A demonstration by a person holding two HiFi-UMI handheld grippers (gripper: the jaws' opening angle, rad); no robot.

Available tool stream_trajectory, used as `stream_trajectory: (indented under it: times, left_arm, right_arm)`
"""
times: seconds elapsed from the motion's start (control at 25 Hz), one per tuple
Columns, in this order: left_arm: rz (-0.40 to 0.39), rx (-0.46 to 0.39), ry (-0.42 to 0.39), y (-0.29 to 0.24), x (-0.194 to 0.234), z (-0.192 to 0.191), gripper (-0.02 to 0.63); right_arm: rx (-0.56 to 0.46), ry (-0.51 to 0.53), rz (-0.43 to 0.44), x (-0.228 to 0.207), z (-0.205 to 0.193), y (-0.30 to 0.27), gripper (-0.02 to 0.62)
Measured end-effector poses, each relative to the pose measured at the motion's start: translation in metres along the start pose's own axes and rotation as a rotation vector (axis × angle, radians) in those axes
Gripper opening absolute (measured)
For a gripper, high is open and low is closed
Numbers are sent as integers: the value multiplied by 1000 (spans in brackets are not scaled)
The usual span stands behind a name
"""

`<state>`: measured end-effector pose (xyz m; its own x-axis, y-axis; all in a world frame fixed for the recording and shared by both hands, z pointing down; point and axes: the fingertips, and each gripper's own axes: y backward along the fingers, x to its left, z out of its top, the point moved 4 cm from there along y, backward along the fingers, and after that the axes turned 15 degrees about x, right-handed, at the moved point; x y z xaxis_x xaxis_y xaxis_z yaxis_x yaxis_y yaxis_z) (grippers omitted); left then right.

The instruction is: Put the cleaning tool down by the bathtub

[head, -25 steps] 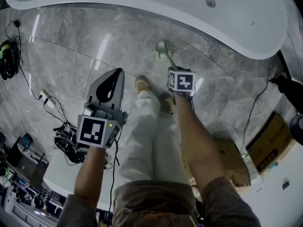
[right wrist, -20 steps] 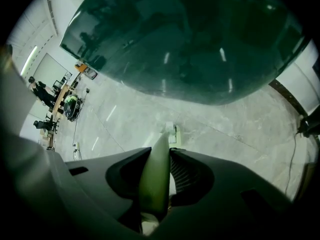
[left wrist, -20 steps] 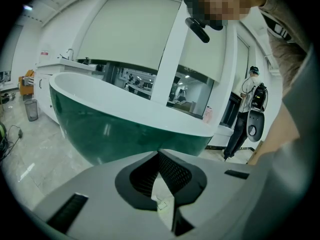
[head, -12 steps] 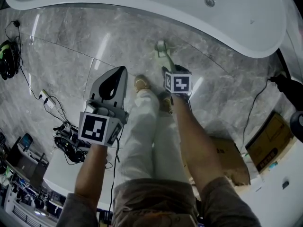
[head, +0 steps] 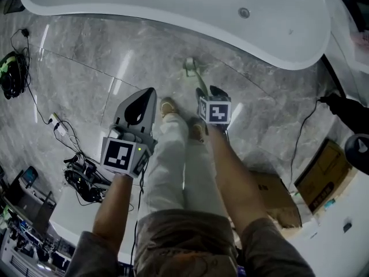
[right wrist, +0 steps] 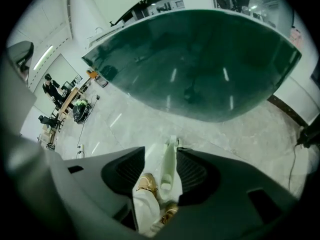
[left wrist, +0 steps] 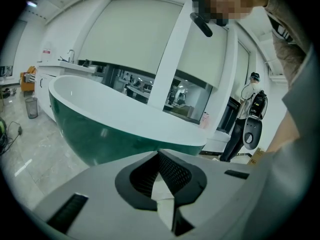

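Observation:
The cleaning tool [head: 193, 71], a pale green brush with a long handle, lies on the marble floor just in front of the bathtub [head: 173, 4]. My right gripper [head: 207, 90] hovers over the handle's near end, pointing steeply down. Its jaws have just been opening; in the right gripper view the tool [right wrist: 169, 161] shows between them, down on the floor, with neither pad pressing on it. My left gripper [head: 151, 92] hangs to the left above the floor, shut and empty, facing the tub's green wall [left wrist: 100, 129].
The person's legs and tan shoes [head: 169, 105] stand right below the grippers. Cables and a power strip [head: 81, 175] lie at the left, a black-and-green device [head: 11, 74] farther left. Cardboard boxes [head: 326, 175] sit at the right. Another person [left wrist: 250, 114] stands beyond the tub.
My right gripper has opened and lifted off the brush handle, which stays on the floor by the tub. My left gripper has risen a little.

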<state>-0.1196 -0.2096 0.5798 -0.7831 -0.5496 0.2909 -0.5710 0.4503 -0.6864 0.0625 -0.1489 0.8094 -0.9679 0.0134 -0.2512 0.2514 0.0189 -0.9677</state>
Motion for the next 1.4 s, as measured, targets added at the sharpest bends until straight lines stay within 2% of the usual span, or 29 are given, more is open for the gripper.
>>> stream_trajectory:
  times: [0.12,0.28,0.44,0.56,0.8,1.12,1.4]
  left_arm:
    - [2,-7,21,16,-12,9,-2]
    - [0,-25,38,42,-33,22,-2]
    - [-46,-10,81,69,-60,41,-2]
    - [-77,-6,69,87,-81,61,-2]
    - [-113,-19,84,129,-115,101,-2]
    - [-148,-20,-19,190,-164,141,-2]
    - [-185,-41,-81,230,-190,169,-2]
  right_arm:
    - [-37,14,-6,3,-2,31,94]
    - [-106,42,32,19,-2,86,9]
    - [-186,62,95,40,-4,152,8]
    - [-248,81,146,52,2,204,8]
    - [-382,213,161,67,5,310,8]
    - [-553,278,276,95,-14,439,6]
    - [-666,380,427,127,-35,515,6]
